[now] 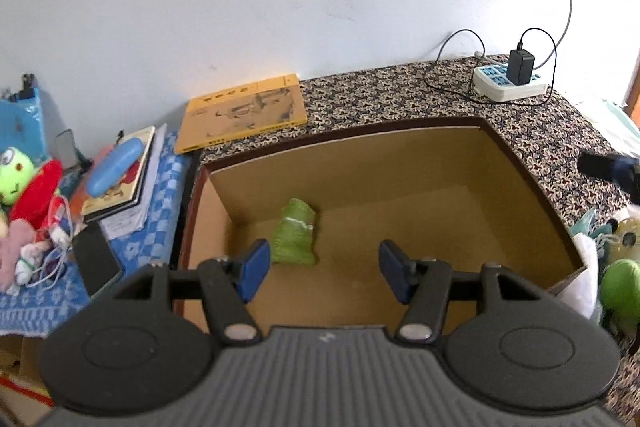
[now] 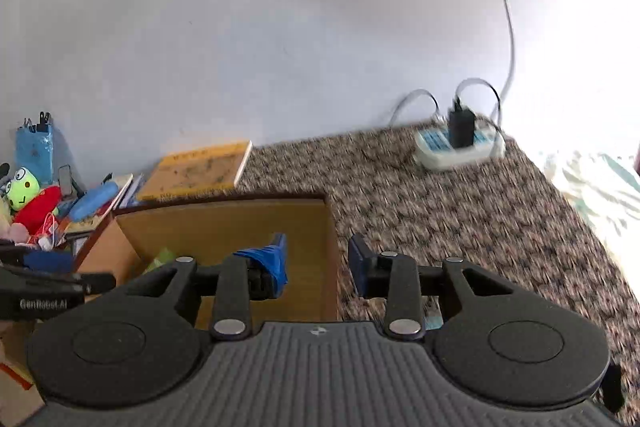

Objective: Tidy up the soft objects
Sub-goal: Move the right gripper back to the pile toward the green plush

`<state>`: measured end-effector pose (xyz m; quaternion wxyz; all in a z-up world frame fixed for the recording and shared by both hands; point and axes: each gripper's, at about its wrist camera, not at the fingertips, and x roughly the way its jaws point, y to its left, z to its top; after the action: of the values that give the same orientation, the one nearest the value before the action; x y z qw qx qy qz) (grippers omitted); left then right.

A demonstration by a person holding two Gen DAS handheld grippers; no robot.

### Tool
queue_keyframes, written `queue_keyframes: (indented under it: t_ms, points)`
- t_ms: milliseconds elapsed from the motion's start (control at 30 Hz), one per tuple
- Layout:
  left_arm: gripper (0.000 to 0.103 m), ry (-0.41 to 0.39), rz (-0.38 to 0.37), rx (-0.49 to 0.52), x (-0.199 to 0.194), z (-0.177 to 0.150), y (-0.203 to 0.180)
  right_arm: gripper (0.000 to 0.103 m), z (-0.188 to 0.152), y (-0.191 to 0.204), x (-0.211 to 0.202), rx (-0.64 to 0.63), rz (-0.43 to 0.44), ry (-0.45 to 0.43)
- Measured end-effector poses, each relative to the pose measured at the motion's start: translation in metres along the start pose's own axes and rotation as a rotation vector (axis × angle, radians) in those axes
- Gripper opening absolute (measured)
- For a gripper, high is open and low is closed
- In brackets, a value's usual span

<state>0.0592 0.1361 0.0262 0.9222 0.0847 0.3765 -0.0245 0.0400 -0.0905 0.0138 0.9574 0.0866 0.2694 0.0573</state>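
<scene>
left gripper (image 1: 322,269) tilted down, over box (image 1: 400,155)

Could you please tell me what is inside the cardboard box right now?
The cardboard box holds one green soft pouch on its floor, toward the left wall. The near part of the floor is hidden behind the left gripper.

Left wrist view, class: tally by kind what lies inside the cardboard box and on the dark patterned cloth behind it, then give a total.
Green soft pouch, in the box: 1
Yellow book: 1
Power strip: 1
Black charger, plugged into the strip: 1
Total: 4
</scene>
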Motion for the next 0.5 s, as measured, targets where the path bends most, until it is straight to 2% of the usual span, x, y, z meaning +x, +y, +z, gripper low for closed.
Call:
queue_keyframes:
  t_ms: [233, 400, 500]
  points:
    - [0.062, 0.052, 0.053, -0.073, -0.023, -0.001, -0.041, 0.018, -0.011, -0.033, -0.02, 0.02, 0.007, 0.007]
    - [0.064, 0.052, 0.109, -0.06, -0.039, -0.006, -0.083, 0.019, -0.024, -0.057, -0.045, -0.006, 0.033, 0.051]
    - [0.064, 0.073, 0.108, -0.075, -0.044, -0.01, -0.104, 0.019, -0.032, -0.074, -0.057, -0.006, 0.038, 0.067]
